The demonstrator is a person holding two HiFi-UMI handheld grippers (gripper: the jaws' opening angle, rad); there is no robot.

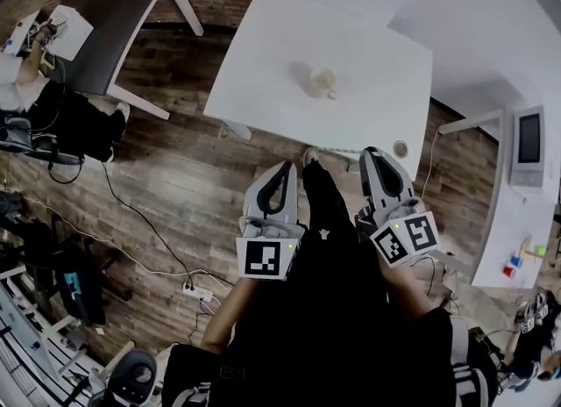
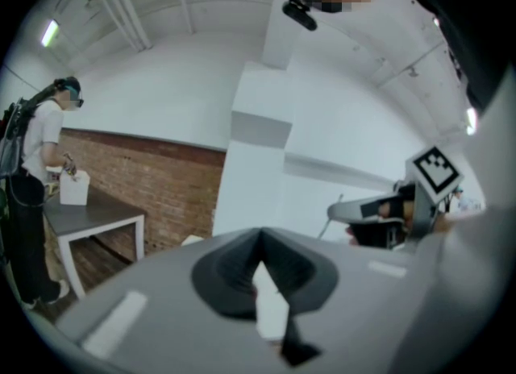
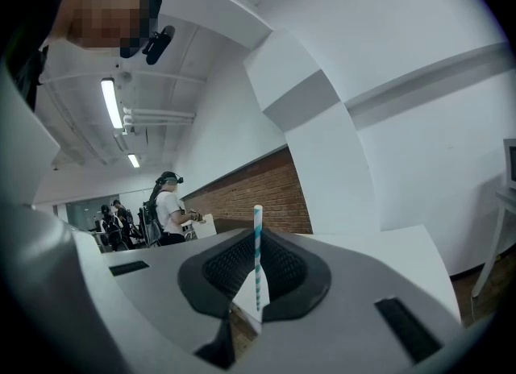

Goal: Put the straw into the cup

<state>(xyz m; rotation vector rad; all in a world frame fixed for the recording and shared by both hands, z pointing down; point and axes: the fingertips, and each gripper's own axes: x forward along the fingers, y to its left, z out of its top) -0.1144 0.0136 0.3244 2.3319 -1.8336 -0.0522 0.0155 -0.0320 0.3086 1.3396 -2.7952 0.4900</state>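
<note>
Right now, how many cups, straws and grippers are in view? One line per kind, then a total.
cup: 1, standing on the white table
straw: 1, striped, clamped upright in the right gripper
grippers: 2, the right gripper and the left gripper, which is shut with nothing in it
Total: 4

Left tool (image 1: 286, 168) jaws together, empty; right tool (image 1: 369, 153) jaws pinching straw (image 3: 257, 243).

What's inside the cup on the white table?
Nothing sticks out of the cup; its bottom is too small to see. The striped straw sits pinched in the right gripper.
</note>
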